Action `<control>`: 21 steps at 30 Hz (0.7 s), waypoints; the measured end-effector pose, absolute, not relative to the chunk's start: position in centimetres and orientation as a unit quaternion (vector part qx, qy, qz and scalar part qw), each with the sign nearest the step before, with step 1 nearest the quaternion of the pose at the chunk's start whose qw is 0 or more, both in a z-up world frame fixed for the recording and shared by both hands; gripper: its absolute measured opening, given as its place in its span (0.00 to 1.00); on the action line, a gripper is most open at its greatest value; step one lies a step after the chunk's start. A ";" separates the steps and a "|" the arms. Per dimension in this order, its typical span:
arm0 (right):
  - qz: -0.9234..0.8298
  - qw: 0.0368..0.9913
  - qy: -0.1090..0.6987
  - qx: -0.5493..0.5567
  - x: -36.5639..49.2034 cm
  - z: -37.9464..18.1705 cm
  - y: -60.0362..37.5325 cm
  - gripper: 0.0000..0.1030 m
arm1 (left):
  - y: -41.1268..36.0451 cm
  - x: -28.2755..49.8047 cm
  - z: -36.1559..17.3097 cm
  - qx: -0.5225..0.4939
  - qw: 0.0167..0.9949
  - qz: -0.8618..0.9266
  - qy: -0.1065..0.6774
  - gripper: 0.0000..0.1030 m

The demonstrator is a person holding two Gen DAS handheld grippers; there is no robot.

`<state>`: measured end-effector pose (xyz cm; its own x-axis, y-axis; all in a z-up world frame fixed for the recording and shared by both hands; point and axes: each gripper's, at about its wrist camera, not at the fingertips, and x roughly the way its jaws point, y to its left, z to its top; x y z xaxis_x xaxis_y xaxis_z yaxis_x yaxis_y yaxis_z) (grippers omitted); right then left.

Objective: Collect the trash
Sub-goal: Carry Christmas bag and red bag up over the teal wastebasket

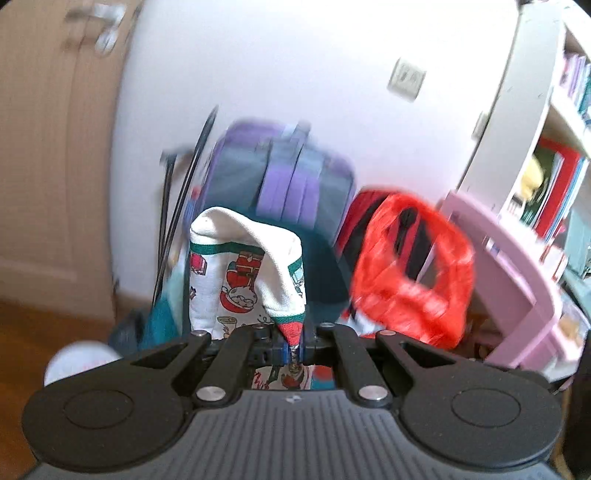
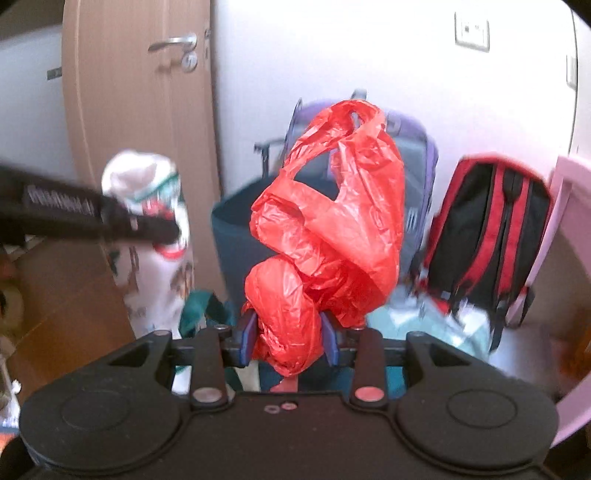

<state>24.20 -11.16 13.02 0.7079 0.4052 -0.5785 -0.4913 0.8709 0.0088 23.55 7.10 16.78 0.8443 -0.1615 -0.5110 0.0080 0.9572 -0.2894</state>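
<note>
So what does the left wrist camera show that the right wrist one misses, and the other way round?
Only the left wrist view shows the bookshelf and the left fingers shut on a patterned sock. Only the right wrist view shows the door handle and the right fingers gripping the red plastic bag. Both share the sock, the red bag, the purple backpack, the red and black backpack and the wall switch.

Both wrist views look forward and slightly down, sharing the purple backpack (image 1: 288,173) (image 2: 413,155) against the wall.
</note>
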 end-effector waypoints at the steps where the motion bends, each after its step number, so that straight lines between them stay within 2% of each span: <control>1: 0.241 0.923 0.289 -0.075 24.7 13.7 -11.0 0.35 | 7.0 24.1 18.0 -0.133 0.954 -0.046 0.265 0.04; 6: 0.226 0.931 0.273 -0.085 27.7 16.3 -9.5 0.35 | 6.4 27.7 22.9 -0.104 0.969 -0.038 0.219 0.04; 11: 0.214 0.936 0.263 -0.091 31.1 17.1 -8.2 0.35 | 6.7 31.9 24.0 -0.104 0.973 -0.034 0.205 0.04; 15: 0.209 0.933 0.275 -0.102 34.3 15.4 -7.3 0.35 | 6.8 35.4 22.5 -0.099 0.971 -0.036 0.215 0.04; 21: 0.215 0.916 0.313 -0.125 37.7 12.2 -6.2 0.35 | 6.9 40.2 17.4 -0.097 0.959 -0.034 0.263 0.04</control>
<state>37.72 -6.18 12.16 0.7114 0.3151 -0.6282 -0.4723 0.8763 -0.0953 40.18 6.92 17.43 0.8590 -0.1170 -0.4985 0.0152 0.9789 -0.2037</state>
